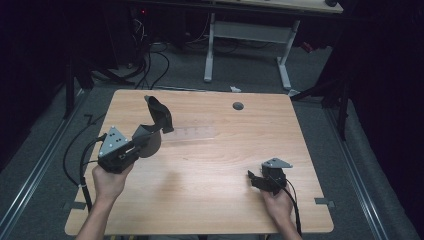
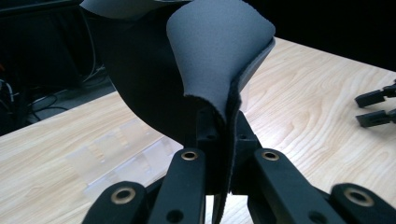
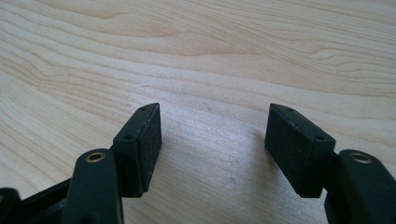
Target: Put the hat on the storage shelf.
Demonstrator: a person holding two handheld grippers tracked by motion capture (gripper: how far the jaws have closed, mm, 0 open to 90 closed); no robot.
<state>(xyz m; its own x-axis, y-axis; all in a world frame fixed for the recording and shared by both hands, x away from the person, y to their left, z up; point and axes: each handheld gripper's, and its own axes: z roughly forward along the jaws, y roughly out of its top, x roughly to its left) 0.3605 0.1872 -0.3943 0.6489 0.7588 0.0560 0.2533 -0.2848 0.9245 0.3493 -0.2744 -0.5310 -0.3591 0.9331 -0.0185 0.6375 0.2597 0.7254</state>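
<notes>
My left gripper is lifted over the left half of the wooden table and is shut on a floppy dark grey sheet, which curls upward from the jaws. In the left gripper view the sheet is pinched on edge in the left gripper, with a folded grey face towards the camera. A clear plastic tray lies flat on the table just right of the sheet; it also appears as the clear tray below it. My right gripper rests low at the front right, and the right gripper is open over bare wood.
A round grey grommet sits near the table's far edge. Beyond the table stand a white desk frame and loose cables on the floor. The right gripper's black jaws show at the far right of the left gripper view.
</notes>
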